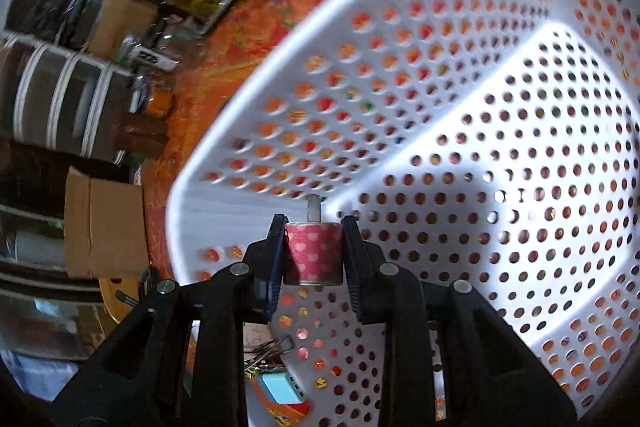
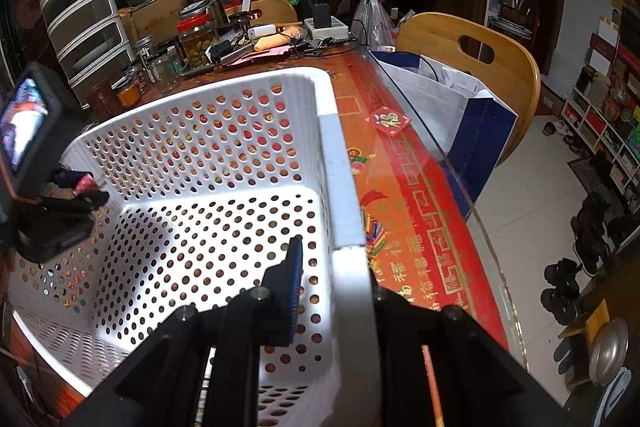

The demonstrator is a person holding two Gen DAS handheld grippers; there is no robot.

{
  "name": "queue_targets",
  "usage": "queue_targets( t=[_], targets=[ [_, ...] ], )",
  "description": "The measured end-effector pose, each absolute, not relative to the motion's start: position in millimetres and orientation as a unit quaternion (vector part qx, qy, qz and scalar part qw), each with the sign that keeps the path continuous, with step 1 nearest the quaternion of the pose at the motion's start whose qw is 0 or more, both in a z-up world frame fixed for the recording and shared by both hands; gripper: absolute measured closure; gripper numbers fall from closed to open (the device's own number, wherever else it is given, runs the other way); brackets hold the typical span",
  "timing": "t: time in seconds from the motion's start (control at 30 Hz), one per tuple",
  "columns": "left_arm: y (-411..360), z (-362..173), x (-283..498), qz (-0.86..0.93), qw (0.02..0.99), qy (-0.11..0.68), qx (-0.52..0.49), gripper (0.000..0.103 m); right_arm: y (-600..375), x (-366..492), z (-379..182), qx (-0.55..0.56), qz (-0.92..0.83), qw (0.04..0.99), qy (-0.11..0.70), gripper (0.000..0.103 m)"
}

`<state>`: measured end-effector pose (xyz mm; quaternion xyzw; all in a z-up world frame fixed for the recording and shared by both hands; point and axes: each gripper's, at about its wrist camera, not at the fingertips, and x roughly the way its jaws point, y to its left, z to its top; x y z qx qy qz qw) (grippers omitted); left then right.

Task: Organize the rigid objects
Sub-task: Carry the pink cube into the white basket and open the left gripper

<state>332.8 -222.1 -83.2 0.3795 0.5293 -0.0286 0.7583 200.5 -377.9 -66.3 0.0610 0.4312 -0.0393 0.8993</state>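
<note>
**Tape roll held over basket, rim pinched on the other side**

Clamped between the two pads of the left gripper [image 1: 313,253] is a pink tape roll [image 1: 313,254] printed with pale hearts, its axis pointing forward and a short grey stub showing at its far end. In the left wrist view it hangs over the near wall of a white perforated basket [image 1: 400,39], whose floor is lit to the right. Below the fingers lie binder clips [image 1: 269,351] and a light-blue block [image 1: 280,389]. Beyond the basket is an orange patterned tablecloth [image 1: 256,11].

In the right wrist view, the right gripper [image 2: 334,271] has its jaws closed on the basket's right rim [image 2: 344,187], one finger [image 2: 294,267] inside the wall and the other outside, mostly hidden. At the left edge, the left gripper [image 2: 86,193] holds the roll [image 2: 85,183] just inside the basket's left wall. Coloured sticks [image 2: 376,235] lie on the tablecloth [image 2: 404,195] just outside the rim.
</note>
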Motion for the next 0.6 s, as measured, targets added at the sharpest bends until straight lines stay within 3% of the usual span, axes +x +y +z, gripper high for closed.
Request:
queue_targets(
  t=[0.4, 0.43, 0.47, 0.53, 0.6],
  targets=[
    [-244.6, -141.3, 346.7, -0.048, 0.692, 0.593, 0.409, 0.076, -378.2, 201.3, -66.0, 0.062, -0.039, 0.899, 0.432, 0.089],
    [-241.4, -142.1, 348.3, -0.048, 0.693, 0.591, 0.411, 0.069, -378.6, 201.4, -65.9, 0.062, -0.039, 0.899, 0.432, 0.089],
    [-240.4, -141.7, 347.0, -0.042, 0.695, 0.581, 0.422, 0.048, -378.6, 201.5, -66.0, 0.061, -0.039, 0.899, 0.432, 0.089],
    [-236.6, -127.7, 344.3, -0.046, 0.716, 0.554, 0.422, 0.018, -378.5, 201.3, -66.2, 0.063, -0.037, 0.899, 0.432, 0.089],
    [-237.5, -106.7, 333.2, -0.054, 0.750, 0.514, 0.413, 0.016, -376.8, 201.4, -66.4, 0.061, -0.038, 0.899, 0.431, 0.089]
  ],
)
